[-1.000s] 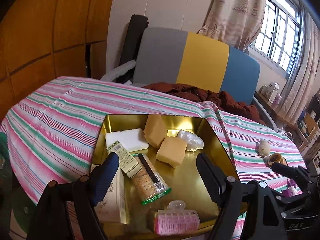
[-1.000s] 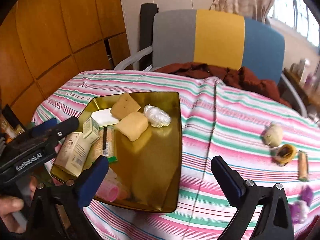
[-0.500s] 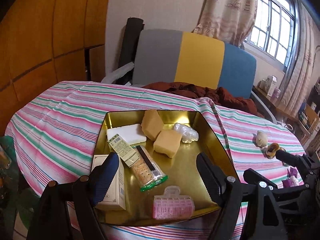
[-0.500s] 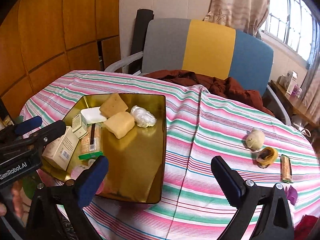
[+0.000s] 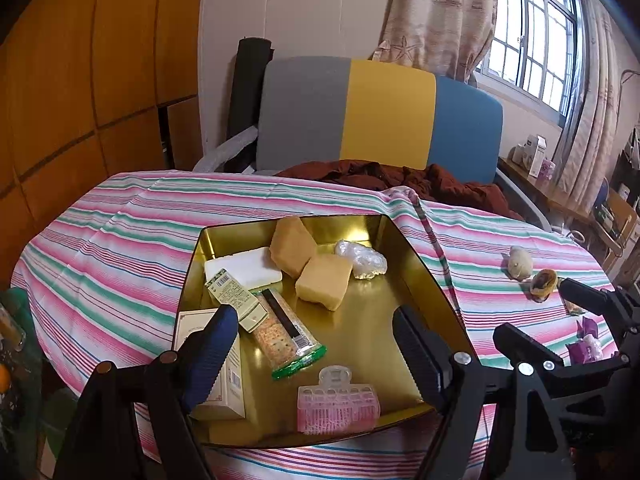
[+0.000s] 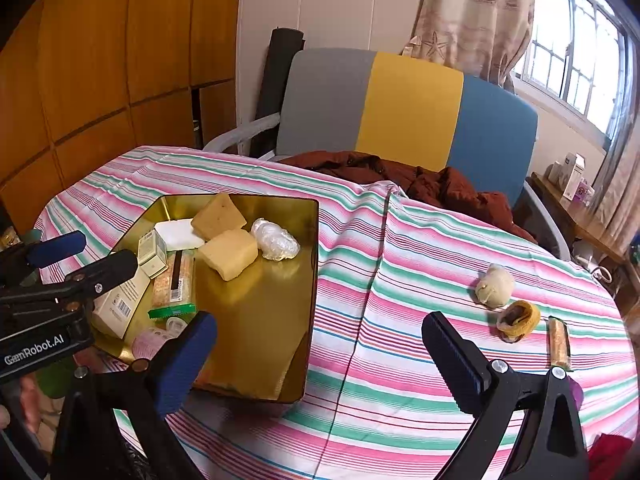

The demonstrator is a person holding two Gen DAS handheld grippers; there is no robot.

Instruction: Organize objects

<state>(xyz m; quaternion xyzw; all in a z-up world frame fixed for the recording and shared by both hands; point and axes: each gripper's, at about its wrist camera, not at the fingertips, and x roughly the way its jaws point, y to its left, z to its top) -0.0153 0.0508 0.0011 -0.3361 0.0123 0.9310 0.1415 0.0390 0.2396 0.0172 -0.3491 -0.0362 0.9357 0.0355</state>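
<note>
A gold tray (image 5: 424,272) (image 6: 280,332) lies on the striped tablecloth, holding two tan sponges (image 5: 324,286), a white block (image 5: 248,272), a clear plastic wad (image 5: 362,264), a cracker pack (image 5: 286,332), a green carton (image 5: 236,300), a cream box (image 5: 208,380) and a pink hair roller (image 5: 338,406). My left gripper (image 5: 310,354) hovers open over the tray's near end, empty. My right gripper (image 6: 320,358) stands open above the cloth by the tray's right rim. On the right of the cloth lie a beige ball (image 6: 495,290), a yellow ring-shaped item (image 6: 518,320) and a wrapped bar (image 6: 559,344).
A grey, yellow and blue chair (image 5: 380,120) with a rust-red cloth (image 6: 420,180) on its seat stands behind the table. Wood panels fill the left wall. Purple wrapped sweets (image 5: 586,340) lie near the right table edge. A hand (image 6: 28,404) holds the left tool.
Both grippers have drawn back and risen, so the tray and table look smaller and farther off. Nothing on the table moved and neither gripper changed its opening.
</note>
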